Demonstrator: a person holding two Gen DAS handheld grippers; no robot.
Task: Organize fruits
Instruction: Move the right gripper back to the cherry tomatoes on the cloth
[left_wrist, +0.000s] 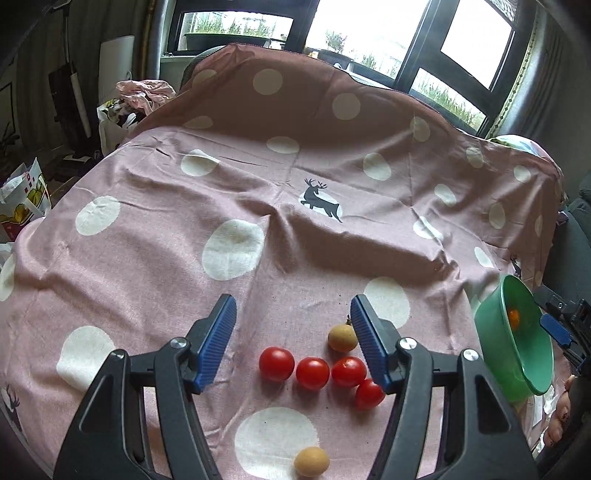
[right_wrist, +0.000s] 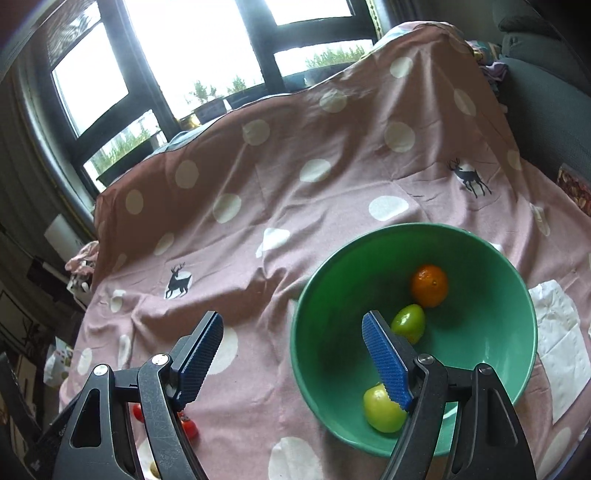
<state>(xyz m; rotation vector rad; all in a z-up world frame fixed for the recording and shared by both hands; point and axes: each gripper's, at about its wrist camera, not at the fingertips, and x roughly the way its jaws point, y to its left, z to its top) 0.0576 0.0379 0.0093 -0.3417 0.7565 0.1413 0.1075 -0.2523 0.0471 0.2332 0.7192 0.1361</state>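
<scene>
i can't read any text, brand or number in either view. the paper bag (left_wrist: 24, 199) off the left edge of the cloth carries red and yellow printing, but no letters come clear. faint marks on the right gripper (right_wrist: 291, 358) arm are too blurred to make out.

left claw (left_wrist: 293, 341) open wide | right claw (right_wrist: 295, 356) open wide
</scene>
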